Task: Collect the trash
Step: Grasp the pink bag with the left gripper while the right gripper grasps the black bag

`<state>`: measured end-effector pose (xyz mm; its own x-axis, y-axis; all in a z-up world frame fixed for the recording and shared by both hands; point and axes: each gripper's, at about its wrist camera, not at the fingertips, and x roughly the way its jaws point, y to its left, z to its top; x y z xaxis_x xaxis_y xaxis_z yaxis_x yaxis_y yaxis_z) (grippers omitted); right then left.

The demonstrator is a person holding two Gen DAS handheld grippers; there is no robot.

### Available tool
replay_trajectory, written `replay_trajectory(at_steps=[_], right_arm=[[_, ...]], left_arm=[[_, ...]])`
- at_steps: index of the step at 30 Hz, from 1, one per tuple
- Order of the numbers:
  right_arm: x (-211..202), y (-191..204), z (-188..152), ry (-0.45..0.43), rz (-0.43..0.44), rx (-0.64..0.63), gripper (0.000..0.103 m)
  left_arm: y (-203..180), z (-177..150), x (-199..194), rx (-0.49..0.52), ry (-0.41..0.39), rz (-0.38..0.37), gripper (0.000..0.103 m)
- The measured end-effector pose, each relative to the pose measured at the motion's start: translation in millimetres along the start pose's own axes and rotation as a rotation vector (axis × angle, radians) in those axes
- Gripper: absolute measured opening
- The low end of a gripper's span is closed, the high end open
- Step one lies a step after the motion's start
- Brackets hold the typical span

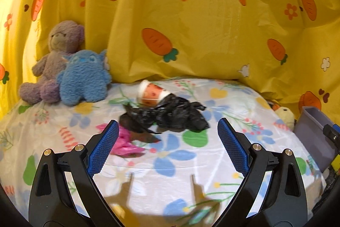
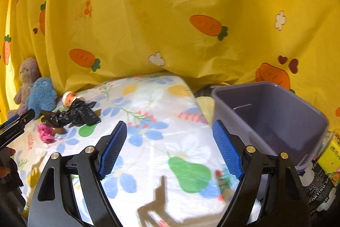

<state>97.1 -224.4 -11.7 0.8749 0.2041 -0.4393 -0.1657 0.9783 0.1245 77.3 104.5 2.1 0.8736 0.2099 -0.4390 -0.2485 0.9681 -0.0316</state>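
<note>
A crumpled black plastic bag [image 1: 170, 115] lies on the floral bed sheet [image 1: 191, 163], with an orange-and-white paper cup [image 1: 152, 93] on its side just behind it and a crumpled pink wrapper [image 1: 125, 144] at its near left. My left gripper [image 1: 167, 135] is open and empty, just short of the black bag. My right gripper [image 2: 170, 142] is open and empty over the sheet [image 2: 159, 142], left of a grey plastic bin [image 2: 272, 120]. The bag [image 2: 74, 115], cup [image 2: 70, 98] and pink wrapper [image 2: 45, 134] lie far left in the right wrist view.
A purple teddy bear [image 1: 55, 56] and a blue plush toy [image 1: 84, 78] sit at the back left against a yellow carrot-print curtain [image 1: 191, 14]. A yellow plush [image 1: 285, 116] lies by the bin [image 1: 314, 133]. A yellow box [image 2: 329, 156] stands right of the bin.
</note>
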Motion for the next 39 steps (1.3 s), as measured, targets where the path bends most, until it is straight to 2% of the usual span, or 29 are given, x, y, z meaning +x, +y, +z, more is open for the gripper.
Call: replay_trajectory(at_steps=[6,9,13,16,19,22,23,25,27,31,36,39], right_arm=[[19,63,3,0.035,0.113,-0.075,0.081],[24,88,6,0.039,0.136,-0.120,0.081],[30,114,13,0.045,0.156,-0.167,0.080],[35,132,18,0.048,0.167,-0.199,0.080],[43,152,22,0.058,0.193,-0.233,0.080],[54,176,22,0.075,0.232,-0.270,0.080],[58,184,21,0.083,0.246,-0.283,0.080],[67,200,19,0.096,0.268,-0.310,0.080],[75,216,16,0.110,0.288,-0.338,0.080],[94,245,5,0.143,0.316,-0.381,0.077],[119,278,-10,0.201,0.340,-0.416,0.071],[134,295,-17,0.230,0.352,-0.419,0.068]], left_arm=[[55,-9,18,-0.032,0.073,0.083,0.092],[71,-13,34,-0.076,0.123,0.080,0.091],[75,-19,60,-0.092,0.202,0.077,0.087],[74,-21,79,-0.075,0.250,0.082,0.079],[80,-22,97,-0.099,0.302,0.072,0.072],[88,-25,111,-0.133,0.341,0.061,0.060],[90,-26,114,-0.143,0.349,0.054,0.053],[95,-27,117,-0.163,0.353,0.033,0.038],[100,-28,117,-0.175,0.345,0.025,0.032],[114,-23,102,-0.199,0.302,0.034,0.029],[144,-10,79,-0.250,0.195,0.153,0.029],[154,-6,72,-0.258,0.164,0.210,0.029]])
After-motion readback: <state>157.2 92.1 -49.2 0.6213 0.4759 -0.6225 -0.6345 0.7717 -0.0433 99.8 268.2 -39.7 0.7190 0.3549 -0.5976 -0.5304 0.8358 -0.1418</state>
